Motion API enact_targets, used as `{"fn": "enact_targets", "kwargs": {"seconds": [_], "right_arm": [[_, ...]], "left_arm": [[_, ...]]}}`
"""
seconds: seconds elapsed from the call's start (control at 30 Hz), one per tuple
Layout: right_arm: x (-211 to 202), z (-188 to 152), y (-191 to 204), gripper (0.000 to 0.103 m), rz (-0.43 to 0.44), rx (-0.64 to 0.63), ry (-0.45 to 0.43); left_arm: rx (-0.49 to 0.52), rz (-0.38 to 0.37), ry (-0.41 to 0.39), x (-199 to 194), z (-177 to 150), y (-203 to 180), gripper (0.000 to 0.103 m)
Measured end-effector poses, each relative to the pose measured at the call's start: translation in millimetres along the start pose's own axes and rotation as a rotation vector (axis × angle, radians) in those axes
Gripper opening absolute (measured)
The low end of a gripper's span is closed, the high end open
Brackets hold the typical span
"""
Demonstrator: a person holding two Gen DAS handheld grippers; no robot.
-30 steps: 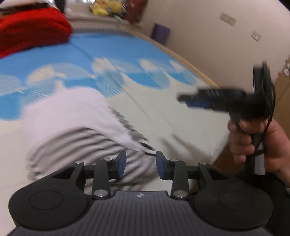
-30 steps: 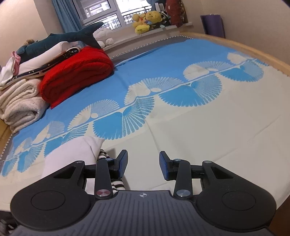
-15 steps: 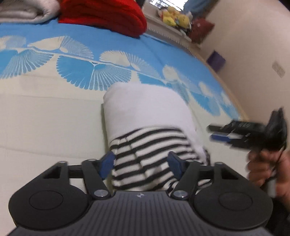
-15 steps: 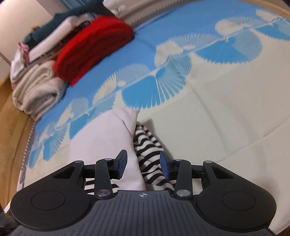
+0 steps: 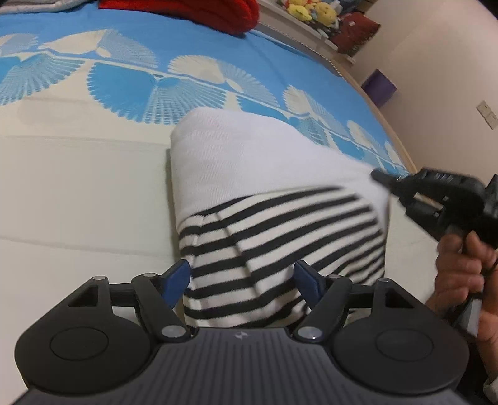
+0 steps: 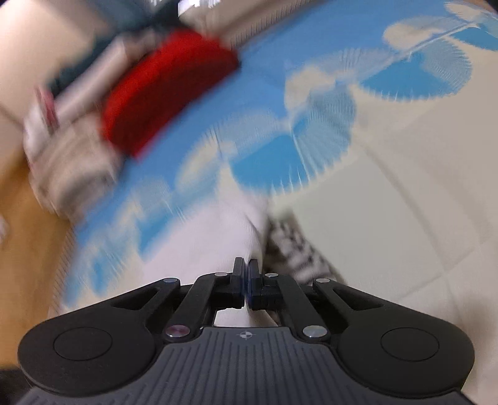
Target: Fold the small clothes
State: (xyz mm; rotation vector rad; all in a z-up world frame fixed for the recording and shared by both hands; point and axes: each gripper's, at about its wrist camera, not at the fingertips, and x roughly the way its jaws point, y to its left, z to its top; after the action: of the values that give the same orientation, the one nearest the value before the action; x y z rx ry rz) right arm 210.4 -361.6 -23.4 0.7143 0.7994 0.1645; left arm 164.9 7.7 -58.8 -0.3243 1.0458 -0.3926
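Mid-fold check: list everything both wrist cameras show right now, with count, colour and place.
Folded white and black-striped knit garment: one, on the bed, straight ahead of the left gripper.
Blue and cream fan-patterned bedspread: one, covers the bed.
Folded red knit blanket: one, far end of the bed.
Pale folded clothes pile: one stack, beside the red blanket; blurred.
Yellow plush toys: a few, on the ledge behind the bed.
Purple box: one, by the wall.
Left gripper: black with blue fingers, open around the striped end.
Right gripper: black, shut at the garment's right edge.
Right hand: holds its handle.
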Motion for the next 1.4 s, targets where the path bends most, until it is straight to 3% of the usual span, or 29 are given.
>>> {"fn": "enact_targets", "kwargs": {"seconds": [0.07, 0.13, 0.23, 0.3, 0.4, 0.5, 0.53, 0.57, 0.63, 0.67, 0.73, 0.8, 0.9, 0.93, 0.97, 1.03, 1.13, 1.17, 1.2, 1.27, 1.33, 1.4], "right_arm": [[-17, 7, -8, 0.0, 0.012, 0.027, -0.069], [-17, 10, -14, 0.0, -0.076, 0.012, -0.07], [8, 5, -24, 0.0, -0.24, -0.029, 0.055], [31, -6, -22, 0.0, -0.299, -0.091, 0.154], [42, -16, -5, 0.001, -0.325, -0.203, 0.165], [32, -13, -3, 0.006, -0.266, -0.159, 0.141], [27, -12, -5, 0.011, -0.239, -0.141, 0.131], [23, -9, -7, 0.023, -0.213, -0.13, 0.128], [17, -11, -13, 0.034, -0.177, -0.122, 0.152], [19, -13, -16, 0.034, -0.17, -0.126, 0.178], [18, -20, -24, 0.034, -0.177, -0.146, 0.241], [16, -30, -29, 0.034, -0.191, -0.172, 0.285], [9, -41, -31, 0.033, -0.191, -0.224, 0.326], [7, -44, -30, 0.023, -0.185, -0.245, 0.338], [4, -47, -29, 0.005, -0.181, -0.266, 0.34], [-10, -44, -26, 0.004, -0.158, -0.285, 0.286], [-45, -23, -37, 0.001, -0.083, -0.157, 0.112], [-51, -19, -42, 0.0, -0.114, -0.139, 0.09], [-52, -18, -47, 0.0, -0.212, -0.155, 0.08], [-42, -23, -59, 0.0, -0.373, -0.172, 0.136], [-38, -24, -66, 0.0, -0.371, -0.146, 0.168], [-44, -21, -63, 0.002, -0.31, -0.153, 0.124]], "left_arm": [[0.041, 0.0, 0.006, 4, -2, -7, 0.082], [0.109, 0.032, 0.042, 13, -7, -15, 0.086], [0.256, 0.163, 0.151, 34, -22, -22, 0.087], [0.299, 0.214, 0.171, 39, -27, -20, 0.087], [0.282, 0.209, 0.147, 32, -26, -15, 0.086], [0.217, 0.156, 0.103, 17, -23, -11, 0.086], [0.204, 0.129, 0.087, 13, -22, -10, 0.086], [0.193, 0.099, 0.079, 10, -22, -10, 0.086], [0.174, 0.046, 0.089, 8, -18, -13, 0.086], [0.166, 0.025, 0.106, 10, -20, -14, 0.086], [0.186, 0.034, 0.139, 16, -24, -19, 0.086], [0.241, 0.091, 0.178, 25, -31, -25, 0.086], [0.232, 0.118, 0.211, 33, -35, -25, 0.086], [0.227, 0.118, 0.212, 34, -34, -24, 0.087], [0.228, 0.12, 0.21, 34, -33, -22, 0.087], [0.243, 0.132, 0.21, 33, -35, -21, 0.088], [0.326, 0.197, 0.208, 32, -42, -22, 0.088], [0.379, 0.245, 0.205, 35, -46, -25, 0.088], [0.416, 0.268, 0.204, 37, -50, -28, 0.089], [0.4, 0.248, 0.212, 37, -51, -29, 0.088], [0.379, 0.21, 0.202, 32, -47, -28, 0.087], [0.331, 0.177, 0.151, 19, -40, -25, 0.087]]}}
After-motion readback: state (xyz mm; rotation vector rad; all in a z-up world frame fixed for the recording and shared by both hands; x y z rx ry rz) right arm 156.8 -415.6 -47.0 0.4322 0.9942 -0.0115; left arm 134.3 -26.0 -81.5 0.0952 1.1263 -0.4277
